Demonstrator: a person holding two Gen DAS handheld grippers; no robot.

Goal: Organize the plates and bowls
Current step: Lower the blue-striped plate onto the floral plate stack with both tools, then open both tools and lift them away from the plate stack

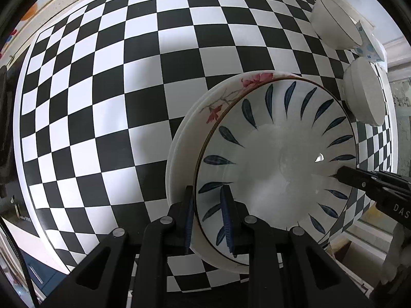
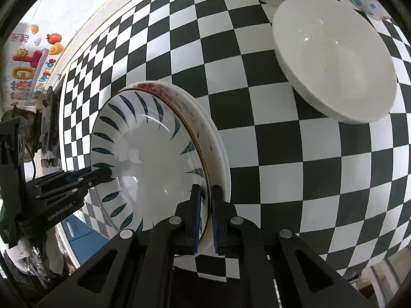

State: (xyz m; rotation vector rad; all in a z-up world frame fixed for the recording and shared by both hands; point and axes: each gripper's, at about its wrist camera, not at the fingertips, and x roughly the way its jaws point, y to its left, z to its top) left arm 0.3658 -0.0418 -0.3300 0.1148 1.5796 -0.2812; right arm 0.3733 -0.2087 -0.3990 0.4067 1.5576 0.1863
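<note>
Both grippers pinch opposite rims of the leaf-pattern plate point(image 1: 277, 154), lower right of frame, sitting on a floral plate point(image 1: 223, 95) over the checkered tabletop point(image 1: 102, 102): left gripper point(image 1: 209, 218), right gripper point(image 2: 205, 215). Risk: uneven release → plate skids off-centre, rims chip; thin glazed rim may slip from the fingers.

Both fisheye views sit close above the checkered tabletop point(image 1: 102, 102), looking steeply down along their own fingers. Each has the leaf-patterned plate point(image 1: 277, 154) filling its lower centre — shared from opposite rims — with the other gripper at the frame's edge.
</note>
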